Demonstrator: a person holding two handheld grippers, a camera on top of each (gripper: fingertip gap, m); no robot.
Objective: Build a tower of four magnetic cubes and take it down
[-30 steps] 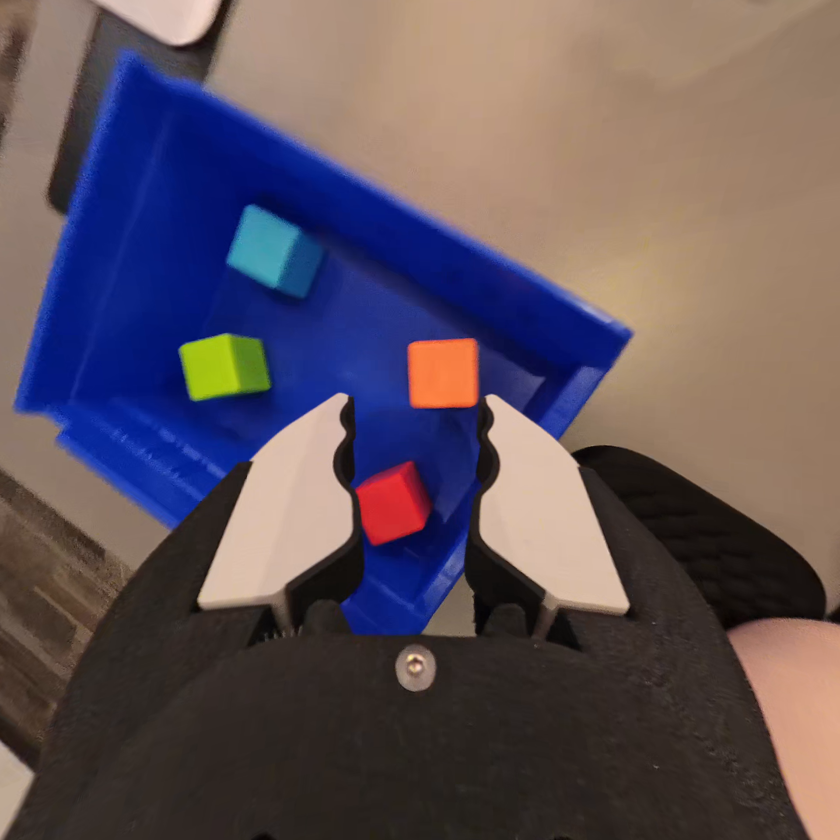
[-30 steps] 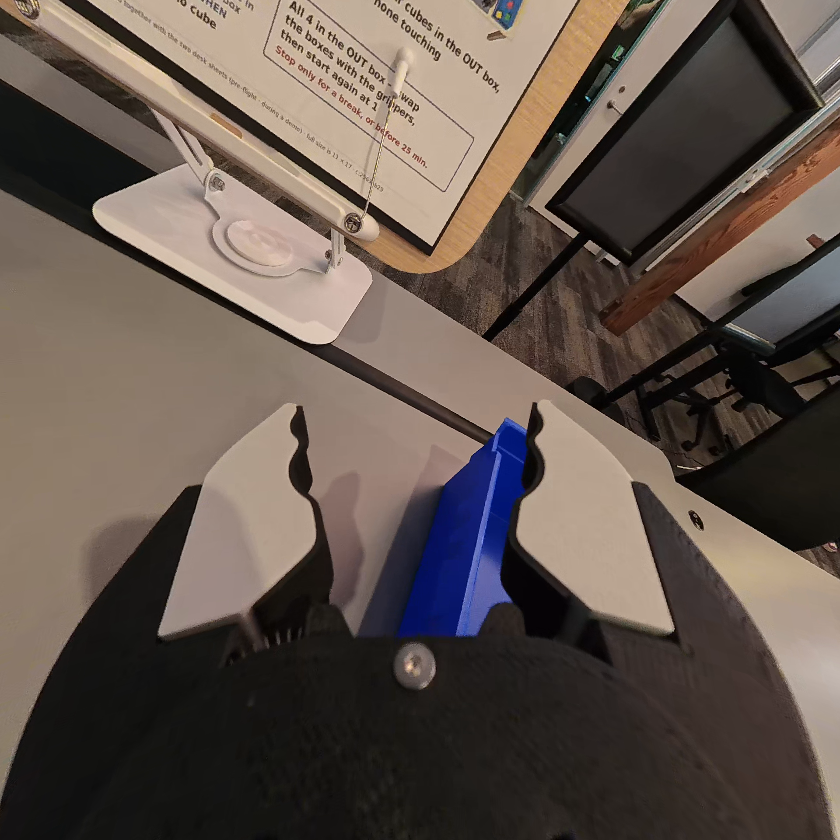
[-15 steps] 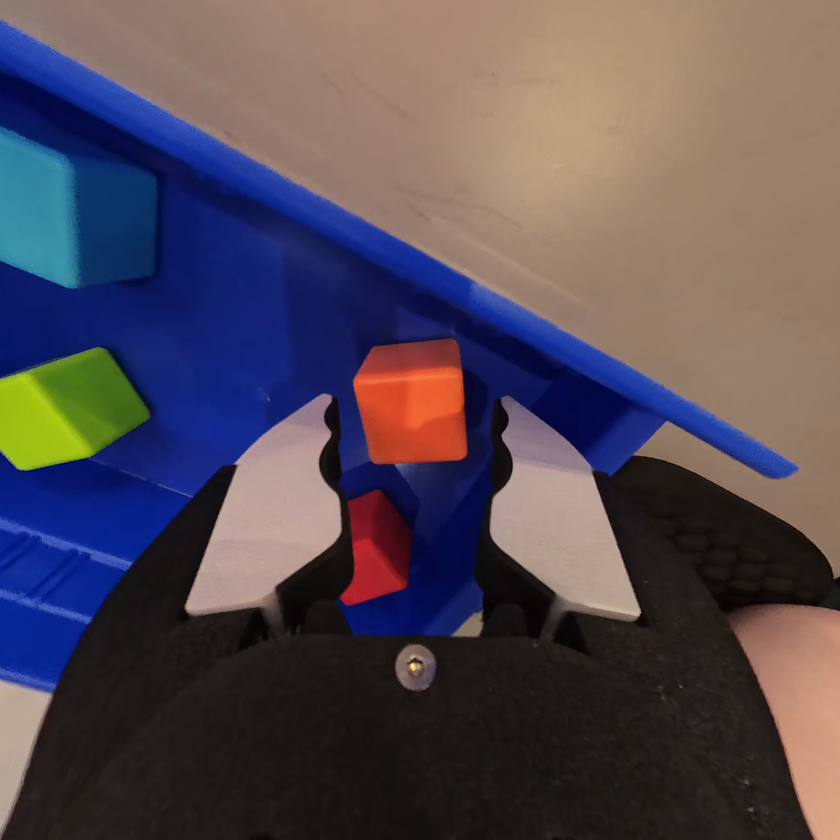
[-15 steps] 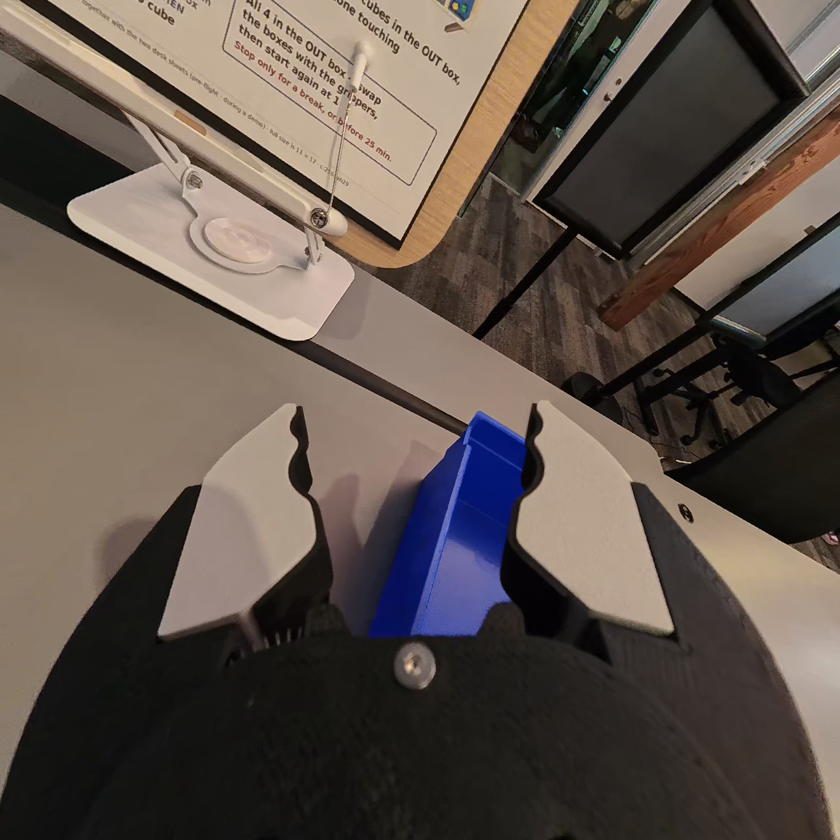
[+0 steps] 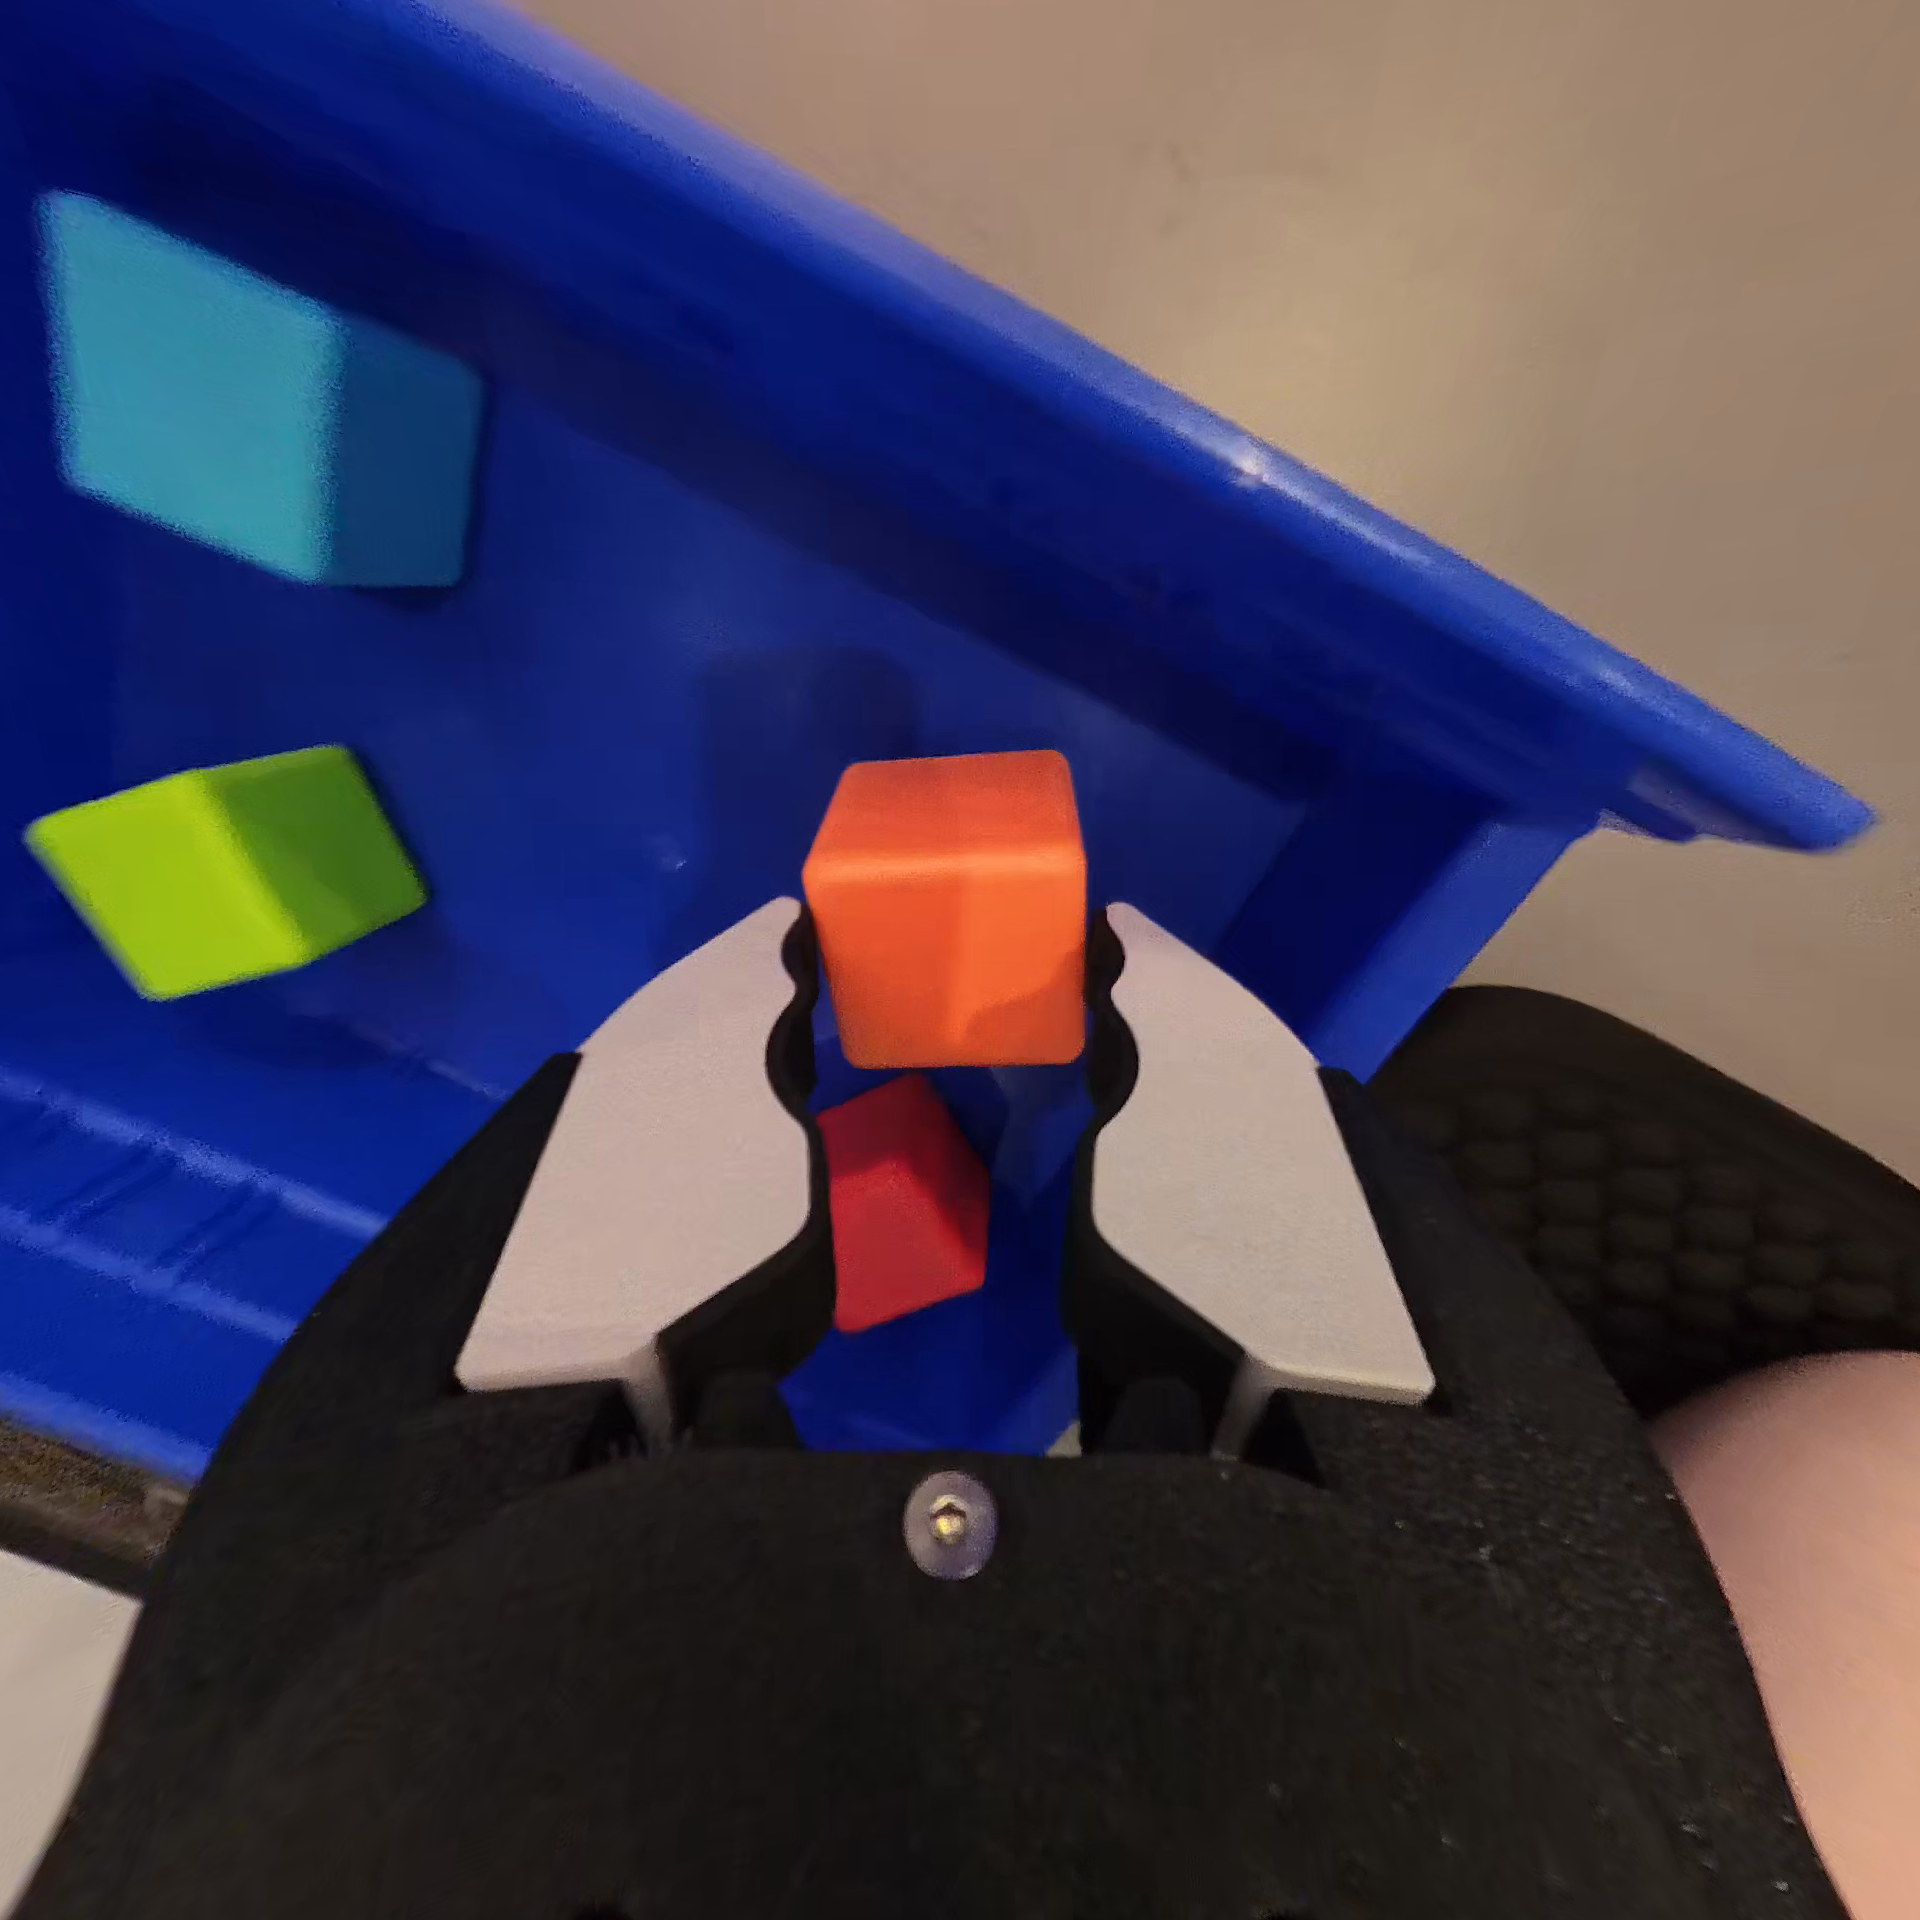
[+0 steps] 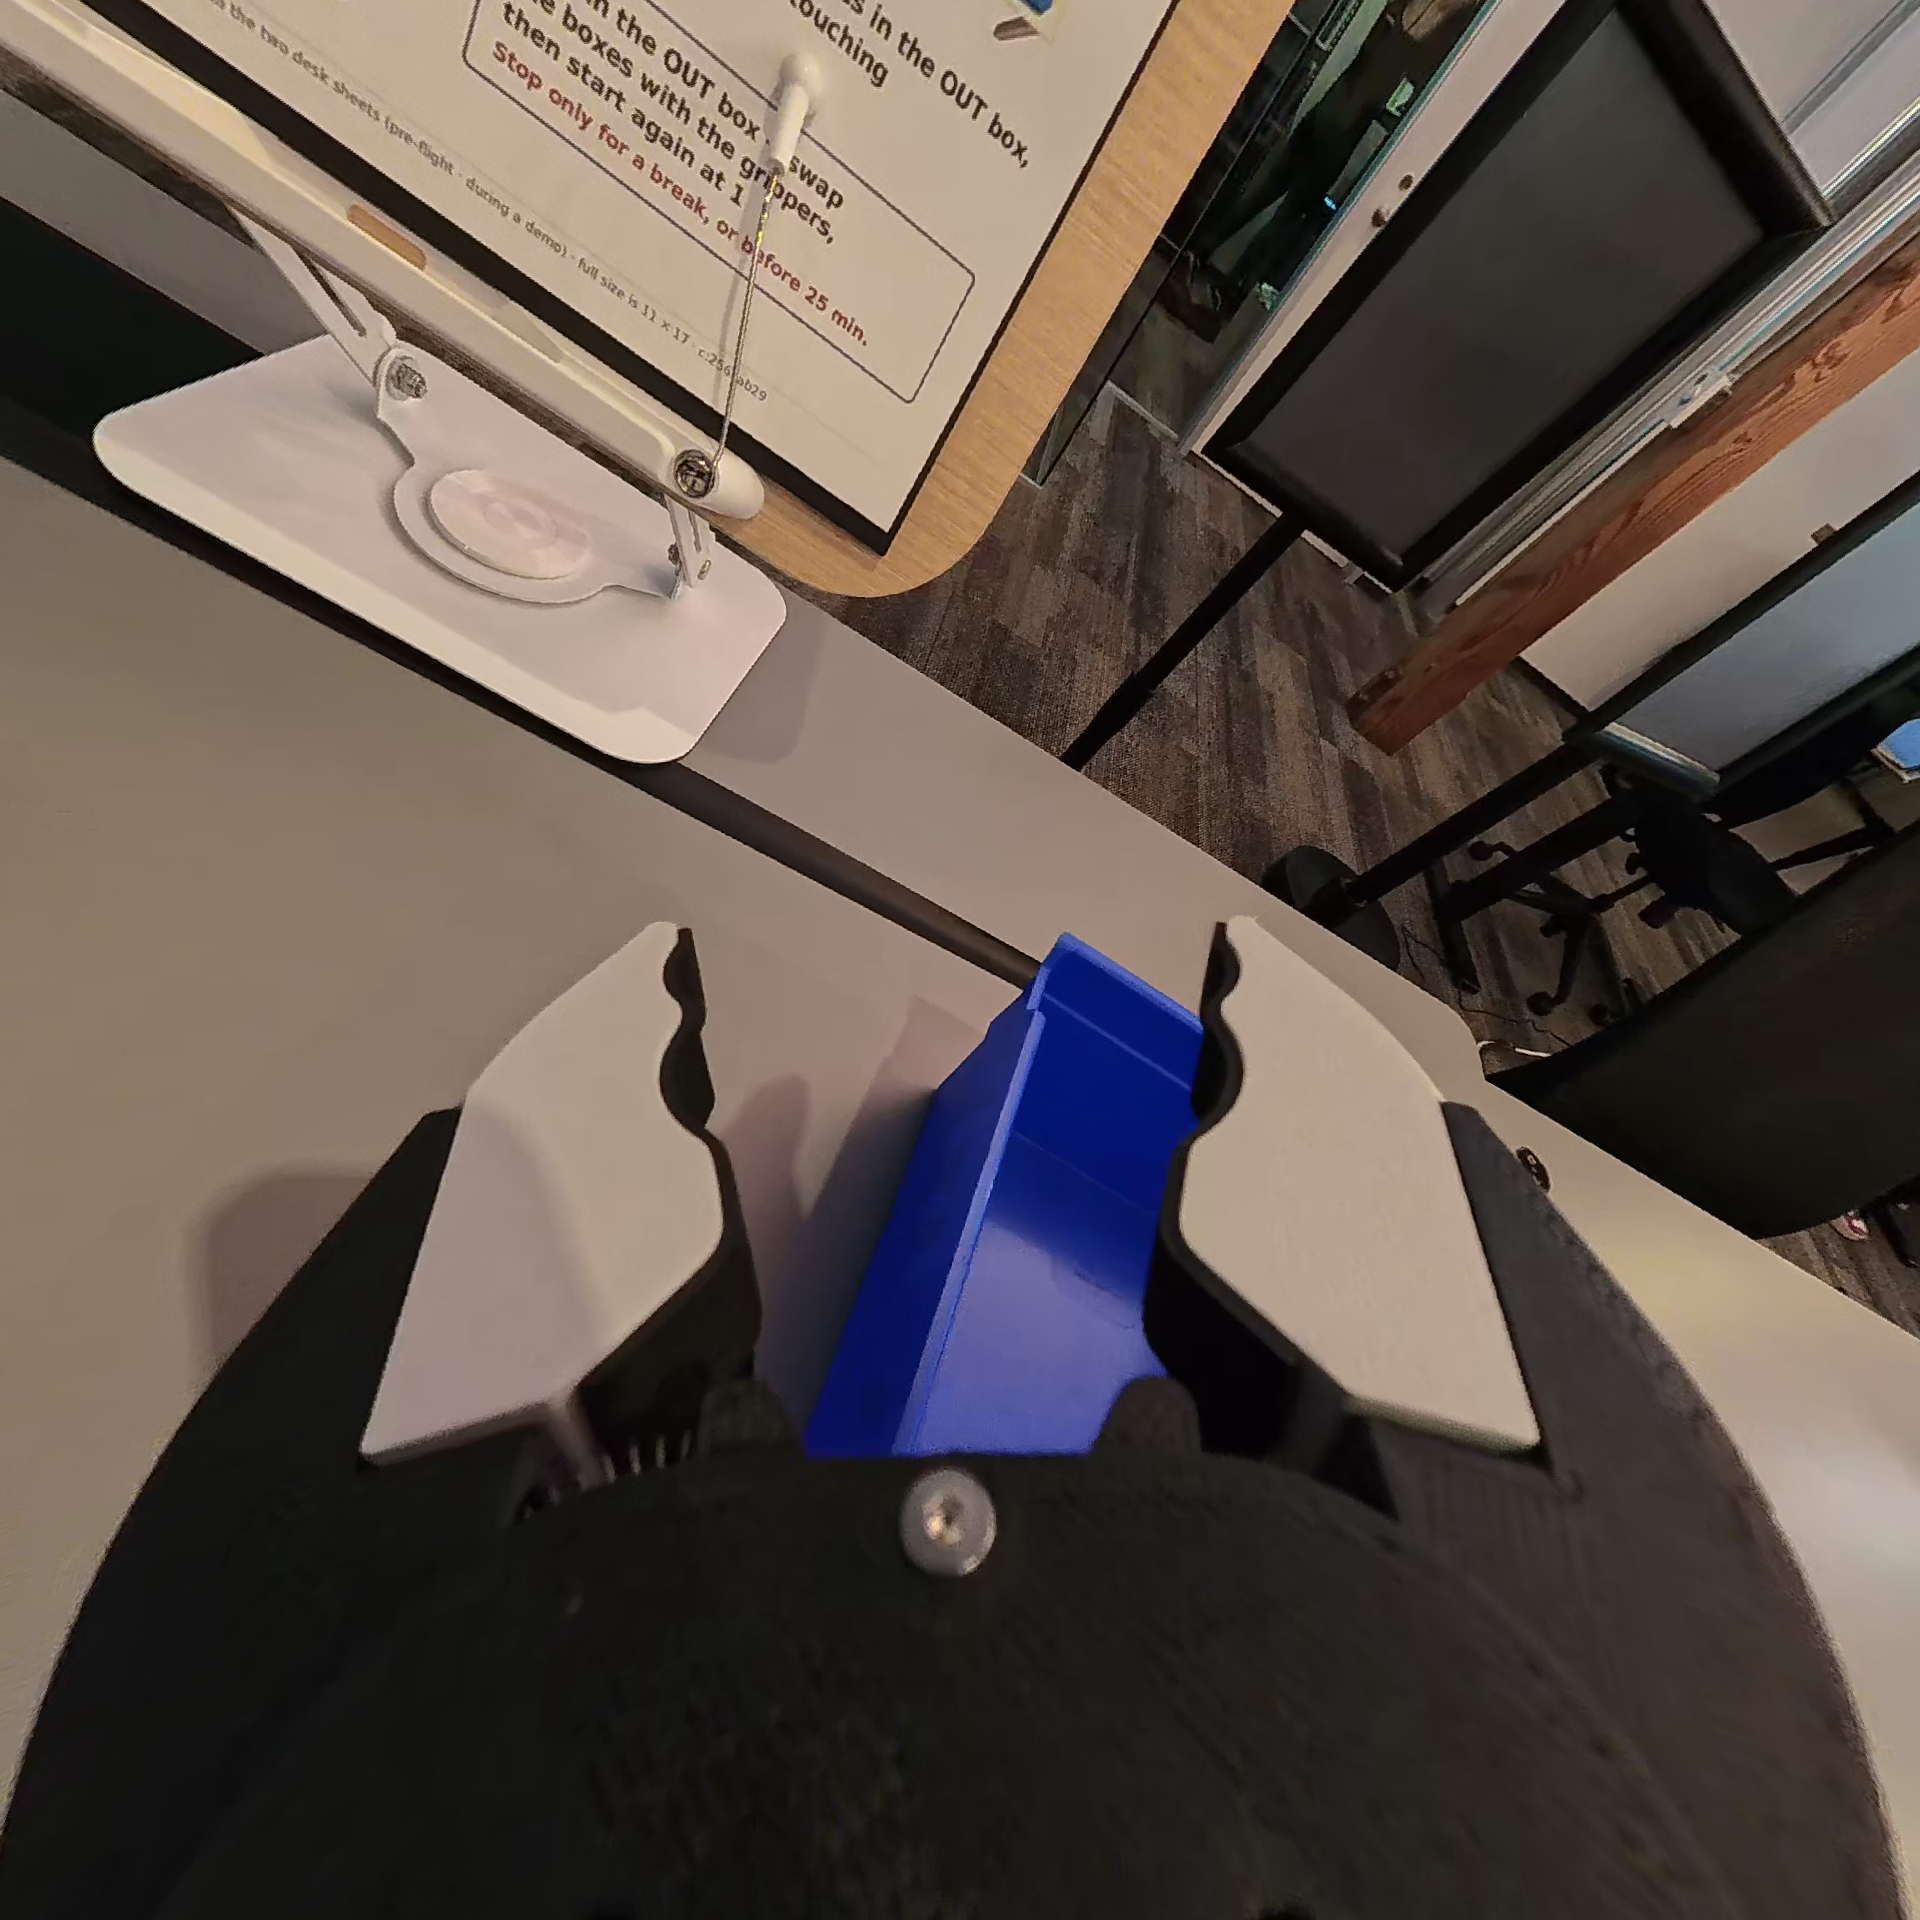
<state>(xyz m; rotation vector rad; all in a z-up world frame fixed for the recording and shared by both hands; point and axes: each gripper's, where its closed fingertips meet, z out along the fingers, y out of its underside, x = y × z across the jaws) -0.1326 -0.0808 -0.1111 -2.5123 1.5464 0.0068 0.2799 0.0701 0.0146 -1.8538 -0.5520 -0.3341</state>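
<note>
Gripping matte orange cube [image 5: 951, 914] between scalloped black pads of left gripper [image 5: 948, 961] inside glossy blue bin [image 5: 1039, 436]; right gripper [image 6: 951, 1039] spread wide, empty.

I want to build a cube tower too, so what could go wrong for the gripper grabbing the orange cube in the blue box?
1. The left hand-held gripper pinches the orange magnetic cube only at its fingertips, so the cube might slip or twist.
2. The red magnetic cube lies close below, so it might snap onto the orange one.
3. The blue plastic box's wall stands close on the right, so a finger might bump it.
</note>
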